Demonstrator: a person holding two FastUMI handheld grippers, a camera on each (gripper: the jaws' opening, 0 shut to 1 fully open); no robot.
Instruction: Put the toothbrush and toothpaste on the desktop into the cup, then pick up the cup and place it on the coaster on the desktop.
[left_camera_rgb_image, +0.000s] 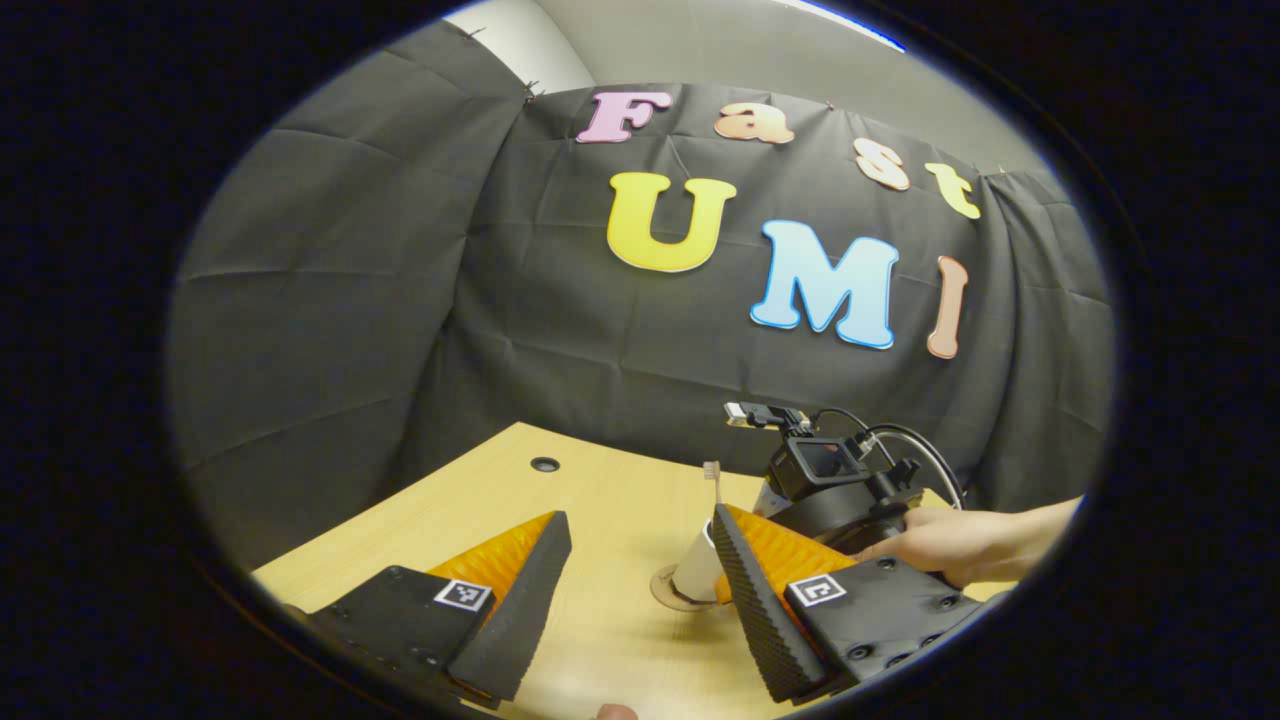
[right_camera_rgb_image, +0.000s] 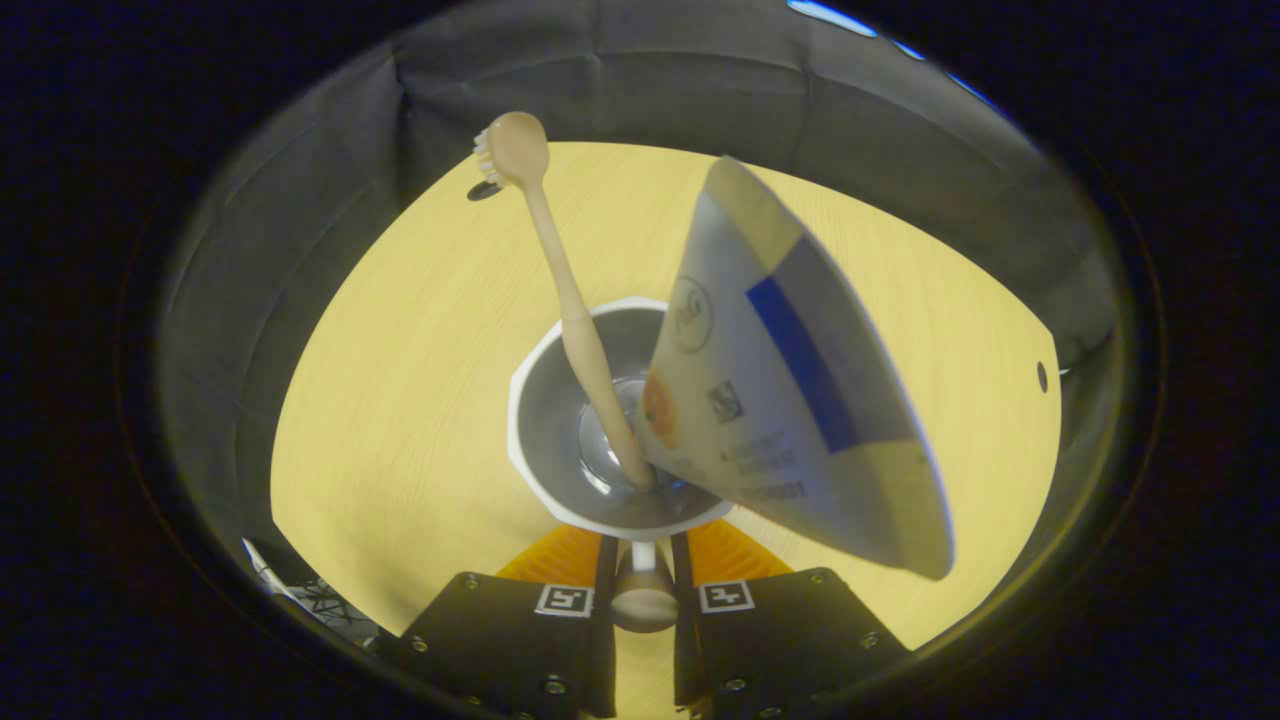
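A white cup (right_camera_rgb_image: 530, 400) stands under my right gripper (right_camera_rgb_image: 642, 562), seen from above. Both fingers are shut on the cup's handle (right_camera_rgb_image: 643, 592). Inside the cup lean a beige toothbrush (right_camera_rgb_image: 560, 270) and a white toothpaste tube (right_camera_rgb_image: 790, 390) with a blue stripe. In the left gripper view the cup (left_camera_rgb_image: 695, 575) sits at a round brown coaster (left_camera_rgb_image: 668, 596); whether it rests on it I cannot tell. The toothbrush head (left_camera_rgb_image: 712, 470) sticks up above it. My left gripper (left_camera_rgb_image: 640, 520) hangs open just in front of the cup, holding nothing. Beyond the cup, a hand (left_camera_rgb_image: 950, 545) holds the right gripper (left_camera_rgb_image: 840, 500).
The wooden table (left_camera_rgb_image: 600, 640) has a dark cable hole (left_camera_rgb_image: 545, 464) near its far edge, which also shows in the right gripper view as a cable hole (right_camera_rgb_image: 483, 190). Black cloth walls close in behind the table. Some cables (right_camera_rgb_image: 300, 590) lie at the table's near-left edge.
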